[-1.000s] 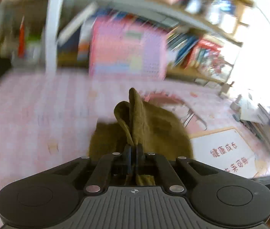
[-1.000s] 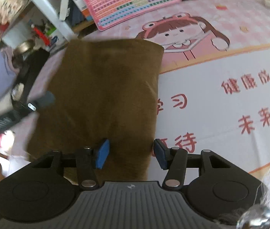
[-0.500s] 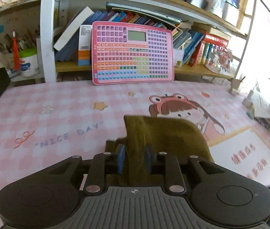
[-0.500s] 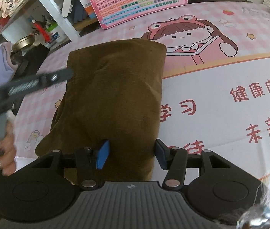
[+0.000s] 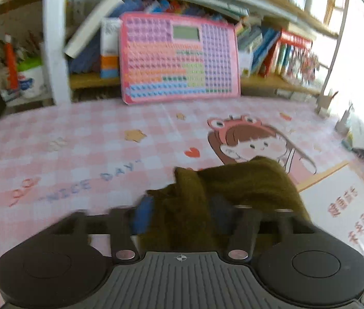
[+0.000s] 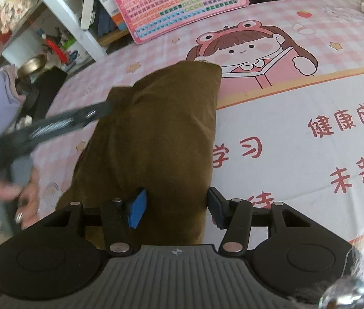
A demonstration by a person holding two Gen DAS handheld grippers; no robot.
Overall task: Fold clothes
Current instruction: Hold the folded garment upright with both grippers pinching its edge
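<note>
- Olive-brown garment: it lies folded into a long, narrow bundle on a pink checked desk mat, its far end touching a printed cartoon girl in a frog hat, its near end reaching under the right tool.
- Far left, right wrist view: the person's left hand holds the left gripper, whose dark body reaches in at a slant to the garment's left edge, likely to tidy or release that side.
- Left wrist view: the picture is motion-blurred. The left gripper's jaws stand apart, with a raised ridge of the cloth between them; whether the pads touch the cloth cannot be told.
- Centre, right wrist view: the right gripper hovers over the near end of the bundle, jaws spread wide to either side of the cloth, gripping nothing. It seems poised to steady or take that end.
- Behind: a pink keyboard toy leans against a crowded bookshelf.
- Right: red Chinese characters are printed on the mat's white panel, beside the garment.
</note>
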